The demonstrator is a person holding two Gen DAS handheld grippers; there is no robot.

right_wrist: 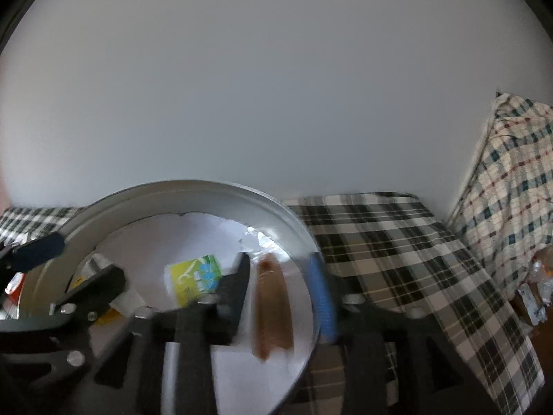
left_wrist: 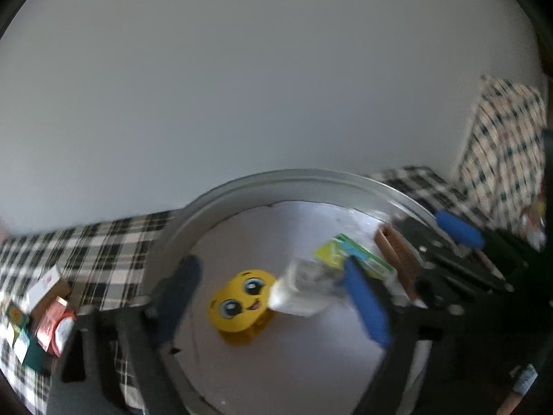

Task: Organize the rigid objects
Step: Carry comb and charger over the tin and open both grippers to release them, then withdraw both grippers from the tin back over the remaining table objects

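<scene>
The yellow smiley toy [left_wrist: 242,302] lies on the white liner of the round metal basin [left_wrist: 276,176], lower centre, touching a clear plastic bottle [left_wrist: 304,288]. It looks light, stiff and smooth; best taken across its sides. The left gripper [left_wrist: 273,297] fingers are spread wide. The right gripper [right_wrist: 281,287] fingers are parted around a brown box [right_wrist: 271,307], not pressing it.
</scene>
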